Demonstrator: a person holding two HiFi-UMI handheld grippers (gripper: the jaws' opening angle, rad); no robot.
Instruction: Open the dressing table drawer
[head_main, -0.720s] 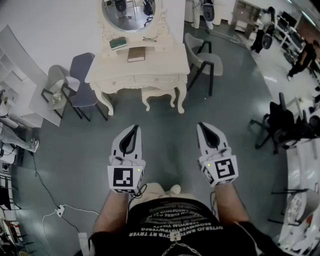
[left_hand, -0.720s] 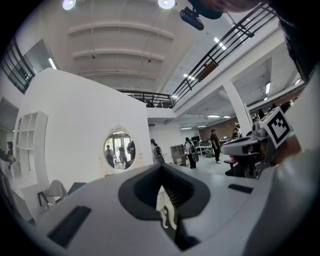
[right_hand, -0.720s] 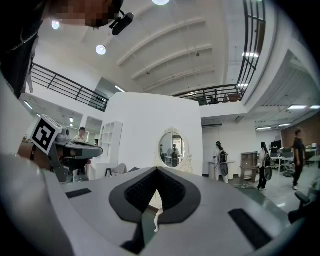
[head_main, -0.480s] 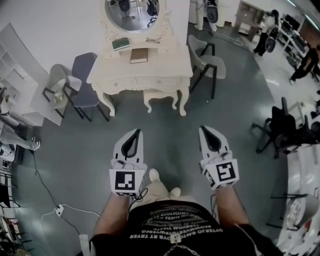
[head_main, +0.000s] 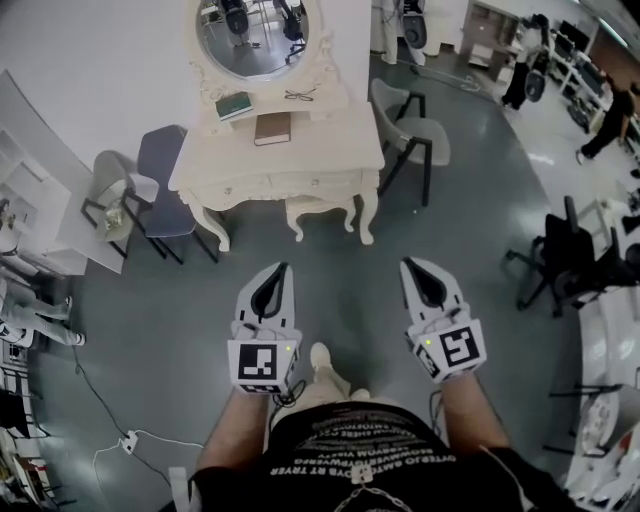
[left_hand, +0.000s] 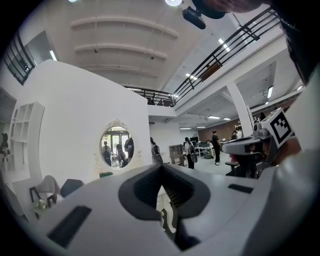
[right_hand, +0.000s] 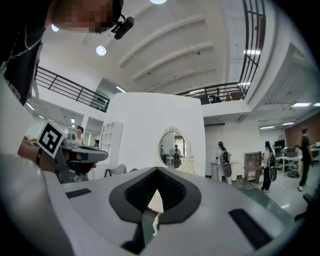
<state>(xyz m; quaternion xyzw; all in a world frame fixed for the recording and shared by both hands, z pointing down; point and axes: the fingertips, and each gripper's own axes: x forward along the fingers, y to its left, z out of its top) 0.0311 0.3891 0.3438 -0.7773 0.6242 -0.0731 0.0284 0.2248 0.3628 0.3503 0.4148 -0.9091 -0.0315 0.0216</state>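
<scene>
Dressing table drawer (head_main: 305, 184) cream, carved, fully closed

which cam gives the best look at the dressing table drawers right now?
Head view: the drawer fronts show unobstructed under the tabletop, though small. In the gripper views the left tongs and right tongs cover nearly everything below the mirror; only a cream sliver of table shows, no drawer readable.

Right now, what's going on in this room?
A person stands facing a white dressing table, holding the left tongs and right tongs out level toward it. Both are shut and empty, well short of the table. Its drawers look closed, so the opening hasn't begun.
</scene>
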